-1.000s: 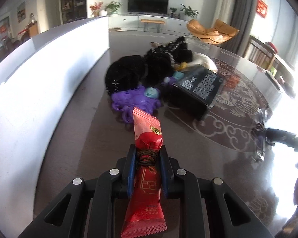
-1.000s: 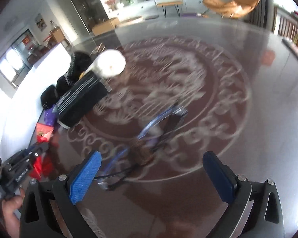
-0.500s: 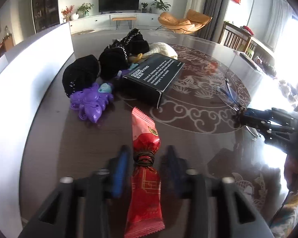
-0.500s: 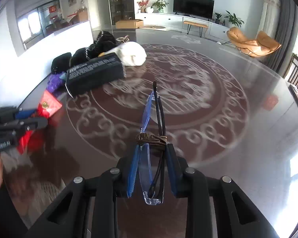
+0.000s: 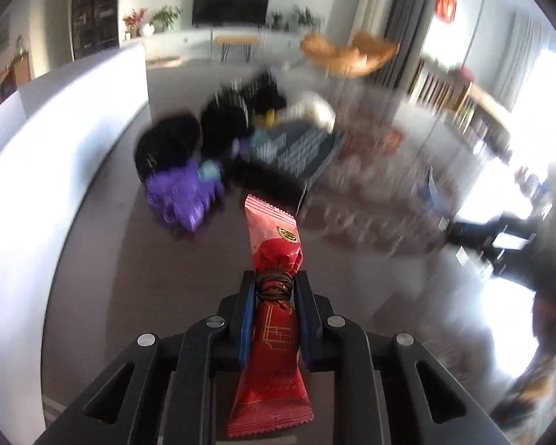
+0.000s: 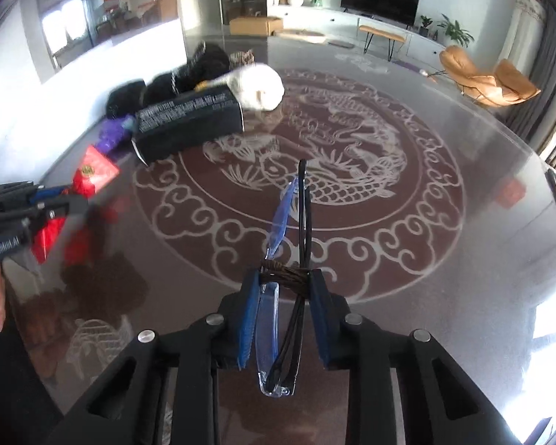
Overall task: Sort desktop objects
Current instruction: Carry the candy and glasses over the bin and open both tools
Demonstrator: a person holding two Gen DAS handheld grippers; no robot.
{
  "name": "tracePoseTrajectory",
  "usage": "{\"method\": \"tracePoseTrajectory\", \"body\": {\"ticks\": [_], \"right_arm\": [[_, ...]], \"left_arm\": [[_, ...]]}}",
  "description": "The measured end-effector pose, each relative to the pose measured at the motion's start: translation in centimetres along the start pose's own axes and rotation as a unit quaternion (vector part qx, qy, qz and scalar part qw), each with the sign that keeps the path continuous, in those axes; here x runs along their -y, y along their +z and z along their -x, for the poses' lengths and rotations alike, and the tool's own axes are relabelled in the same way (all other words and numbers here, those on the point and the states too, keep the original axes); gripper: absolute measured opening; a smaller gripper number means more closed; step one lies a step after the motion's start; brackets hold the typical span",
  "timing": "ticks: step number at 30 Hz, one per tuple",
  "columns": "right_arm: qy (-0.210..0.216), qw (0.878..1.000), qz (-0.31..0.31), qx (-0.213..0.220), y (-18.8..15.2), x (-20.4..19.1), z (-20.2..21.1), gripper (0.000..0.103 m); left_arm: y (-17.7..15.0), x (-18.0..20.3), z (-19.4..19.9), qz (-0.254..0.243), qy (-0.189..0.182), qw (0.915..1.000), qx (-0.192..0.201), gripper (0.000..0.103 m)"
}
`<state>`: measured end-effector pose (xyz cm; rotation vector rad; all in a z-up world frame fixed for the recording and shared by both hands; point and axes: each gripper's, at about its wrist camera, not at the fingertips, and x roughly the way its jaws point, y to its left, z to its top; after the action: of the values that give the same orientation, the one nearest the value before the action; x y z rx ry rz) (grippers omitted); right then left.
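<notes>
Two matte black claws: left claw (image 5: 275, 289) and right claw (image 6: 284, 282) with blue-padded fingers (image 6: 249, 319), silver screws (image 6: 215, 319) on angular cut-out arms, brown cord wound across tips, white lettering along one body.

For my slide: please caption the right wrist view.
Right gripper shut on folded glasses above the patterned table.

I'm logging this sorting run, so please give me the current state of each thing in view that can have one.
Left claw: shut on the red foil snack packet, lifted.
Right claw: shut on the folded black and clear-blue glasses, lifted.
Black printed cardboard box: closed, lying on its side on the table.
White cloth bundle: resting behind the box.
Purple plastic toy: resting on the table.
</notes>
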<state>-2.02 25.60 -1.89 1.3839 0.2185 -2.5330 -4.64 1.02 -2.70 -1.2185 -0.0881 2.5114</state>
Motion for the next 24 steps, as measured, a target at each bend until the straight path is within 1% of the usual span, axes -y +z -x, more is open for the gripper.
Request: {"method": "tracePoseTrajectory", "body": {"ticks": [2,4,7,10,11,13,14,16,18,20,21,24], "right_arm": [[0.008,1.0,-0.009,0.016,-0.1,0.3,1.7,0.028],[0.013,0.999,-0.015,0.026,0.0,0.5,3.1,0.028],[0.023,0.999,-0.013,0.032,1.3,0.0,4.5,0.028],[0.043,0.998,0.006,0.049,3.8,-2.2,5.8,0.028],[0.052,0.997,0.014,0.055,4.8,-3.2,6.1,0.028],[0.077,0.994,0.034,0.071,7.5,-6.2,6.9,0.028],[0.09,0.992,0.043,0.078,8.7,-7.8,7.1,0.028],[0.12,0.986,0.063,0.093,11.5,-11.7,7.4,0.028],[0.156,0.979,0.082,0.105,14.3,-16.2,7.6,0.028],[0.19,0.969,0.104,0.115,16.8,-21.1,7.6,0.028],[0.202,0.965,0.118,0.118,17.9,-23.6,7.3,0.028],[0.215,0.956,0.16,0.118,20.6,-30.6,5.5,0.028]], "left_arm": [[-0.4,-0.9,1.7,0.032,-0.022,0.9991,0.019,0.02],[-0.6,-1.6,3.6,0.05,-0.029,0.9978,0.034,0.019],[-0.9,-1.7,7.0,0.058,-0.024,0.9961,0.062,0.019],[-0.4,-3.6,11.0,0.087,-0.021,0.992,0.089,0.019],[0.0,-4.7,12.5,0.096,-0.016,0.9902,0.101,0.019],[1.0,-7.6,15.5,0.111,0.007,0.9862,0.122,0.019],[1.4,-9.1,17.0,0.119,0.021,0.984,0.131,0.019],[2.2,-12.5,19.2,0.134,0.06,0.9787,0.143,0.02],[2.7,-16.3,20.1,0.152,0.101,0.9744,0.131,0.02],[2.6,-19.2,19.9,0.173,0.12,0.9717,0.107,0.019],[2.5,-20.7,19.3,0.18,0.13,0.9713,0.086,0.019],[1.7,-22.6,17.3,0.193,0.142,0.9699,0.046,0.02]]}}
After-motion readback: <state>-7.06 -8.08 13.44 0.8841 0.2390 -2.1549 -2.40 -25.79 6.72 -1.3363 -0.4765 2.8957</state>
